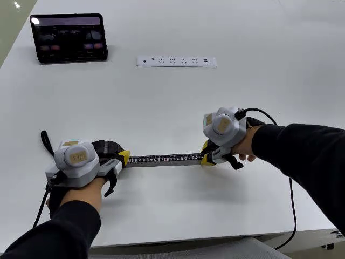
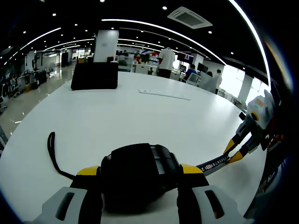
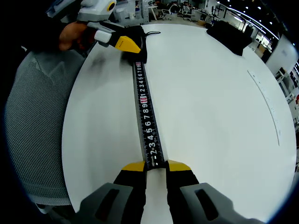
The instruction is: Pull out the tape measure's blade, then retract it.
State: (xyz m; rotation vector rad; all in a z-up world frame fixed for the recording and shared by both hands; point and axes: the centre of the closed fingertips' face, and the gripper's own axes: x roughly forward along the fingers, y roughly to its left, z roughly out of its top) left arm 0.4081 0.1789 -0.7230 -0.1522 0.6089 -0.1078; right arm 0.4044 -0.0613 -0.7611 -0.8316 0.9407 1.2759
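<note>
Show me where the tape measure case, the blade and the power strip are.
tape measure case [image 2: 140, 172], left gripper view, black top of body
blade [image 3: 145, 107], right gripper view, numbered middle stretch
power strip [image 1: 177, 61], head view, its middle sockets

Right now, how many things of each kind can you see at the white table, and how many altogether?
Tape measure: 1
Tablet: 1
Power strip: 1
Grippers: 2, the left gripper and the right gripper
Total: 5
</note>
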